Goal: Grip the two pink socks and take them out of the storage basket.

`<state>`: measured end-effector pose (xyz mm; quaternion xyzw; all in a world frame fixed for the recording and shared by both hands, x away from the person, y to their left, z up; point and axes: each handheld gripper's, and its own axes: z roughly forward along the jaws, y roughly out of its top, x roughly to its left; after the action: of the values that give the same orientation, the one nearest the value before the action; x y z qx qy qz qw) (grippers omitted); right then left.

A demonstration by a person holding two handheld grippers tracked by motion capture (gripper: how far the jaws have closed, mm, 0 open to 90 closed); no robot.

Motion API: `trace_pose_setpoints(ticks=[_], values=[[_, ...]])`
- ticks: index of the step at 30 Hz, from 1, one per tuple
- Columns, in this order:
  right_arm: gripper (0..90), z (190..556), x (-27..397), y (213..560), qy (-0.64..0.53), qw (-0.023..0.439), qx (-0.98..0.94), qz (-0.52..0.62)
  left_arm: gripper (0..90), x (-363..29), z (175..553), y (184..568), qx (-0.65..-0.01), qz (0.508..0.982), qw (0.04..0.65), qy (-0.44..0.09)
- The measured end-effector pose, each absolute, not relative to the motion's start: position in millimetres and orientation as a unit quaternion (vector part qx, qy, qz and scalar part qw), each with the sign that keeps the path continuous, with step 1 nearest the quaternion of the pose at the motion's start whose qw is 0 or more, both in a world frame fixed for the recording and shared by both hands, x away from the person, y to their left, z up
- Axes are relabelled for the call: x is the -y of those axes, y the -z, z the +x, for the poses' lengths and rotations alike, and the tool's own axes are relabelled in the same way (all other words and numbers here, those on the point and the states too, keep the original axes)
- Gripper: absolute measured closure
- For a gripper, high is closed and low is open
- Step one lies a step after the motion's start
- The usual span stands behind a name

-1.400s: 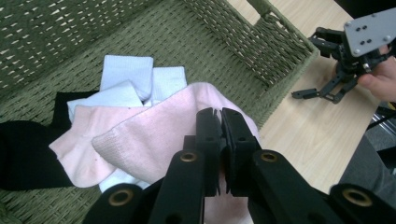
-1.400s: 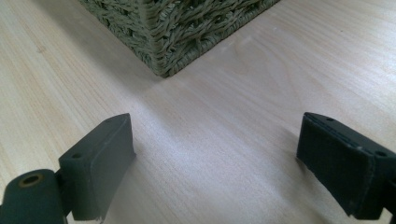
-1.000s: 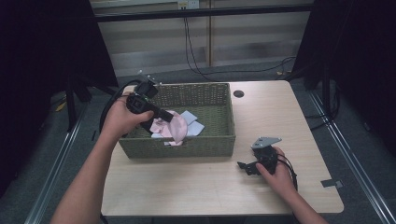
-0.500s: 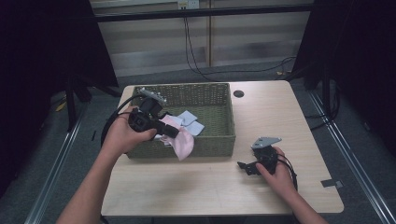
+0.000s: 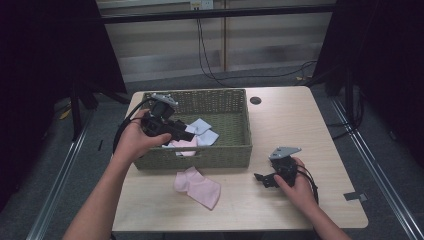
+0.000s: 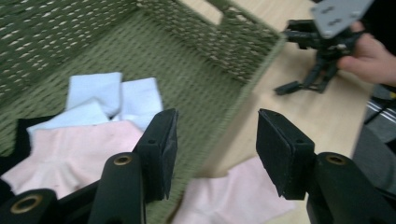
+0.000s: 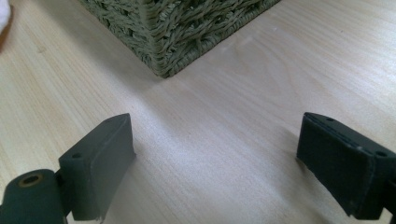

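Pink cloth dropped on the table, left claw just spread above the basket.

From the high view I see my left gripper (image 5: 187, 135) held over the near edge of the woven basket (image 5: 240, 107), its jaws having just been opening and now standing apart with nothing between them — the left gripper view shows both pads bare. The pink cloth (image 5: 197, 186) lies flat on the table (image 5: 300, 120) just in front of the basket's near wall, apart from both grippers. Inside the basket I make out another pink cloth (image 6: 70, 154) and two pale blue cloths (image 6: 112, 95) lying together. My right gripper (image 5: 260, 177) rests low on the table near the basket's right corner — jaws spread wide, empty.
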<state>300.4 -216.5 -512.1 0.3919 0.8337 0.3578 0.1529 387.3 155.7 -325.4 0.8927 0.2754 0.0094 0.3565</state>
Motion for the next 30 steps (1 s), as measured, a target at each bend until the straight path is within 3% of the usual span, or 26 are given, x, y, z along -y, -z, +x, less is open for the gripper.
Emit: trace_pose_setpoints(ticks=[30], values=[[10.3, 300, 216, 512, -0.358, 0.153, -0.834, 0.392, 43.8, -165, 442, 355, -0.328, 0.876, 0.352, -0.036]])
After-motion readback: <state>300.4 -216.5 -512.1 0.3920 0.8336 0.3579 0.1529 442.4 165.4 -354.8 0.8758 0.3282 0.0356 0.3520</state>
